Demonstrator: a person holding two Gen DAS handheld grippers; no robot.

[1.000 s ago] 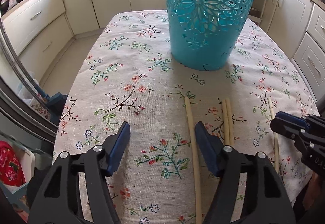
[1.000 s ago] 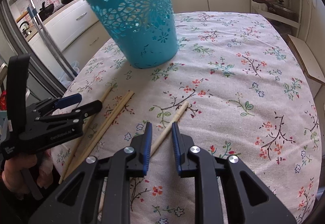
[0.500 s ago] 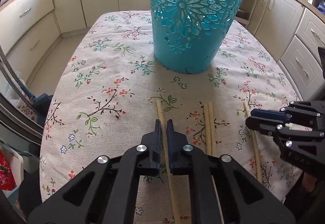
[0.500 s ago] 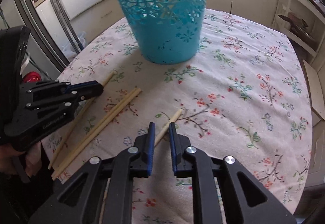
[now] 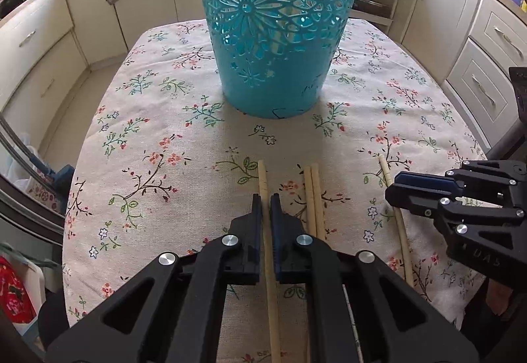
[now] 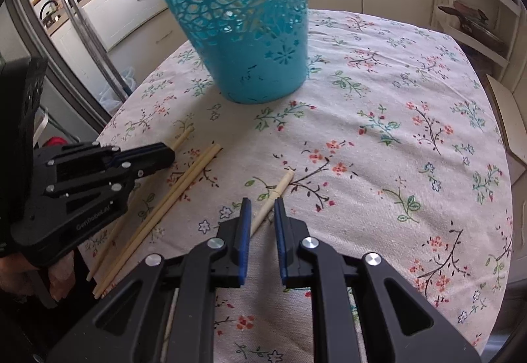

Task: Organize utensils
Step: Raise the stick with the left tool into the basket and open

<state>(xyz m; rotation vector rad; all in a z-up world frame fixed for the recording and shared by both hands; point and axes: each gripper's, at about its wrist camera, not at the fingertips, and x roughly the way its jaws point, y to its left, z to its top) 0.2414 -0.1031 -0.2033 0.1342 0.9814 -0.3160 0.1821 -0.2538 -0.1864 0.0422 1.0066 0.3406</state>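
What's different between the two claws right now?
The left claw is pinched shut on the left chopstick; the right claw stands a little open, with gaps beside the right chopstick between its fingers. The left chopstick runs straight along the left claw's fingers; the right chopstick lies slanted across the right claw's. Both are black with blue pads, low over the flowered tablecloth, facing the teal basket.

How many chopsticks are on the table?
4. One sits between the left gripper's fingers, two lie side by side in the middle, and one is at the right gripper. None seem hidden.
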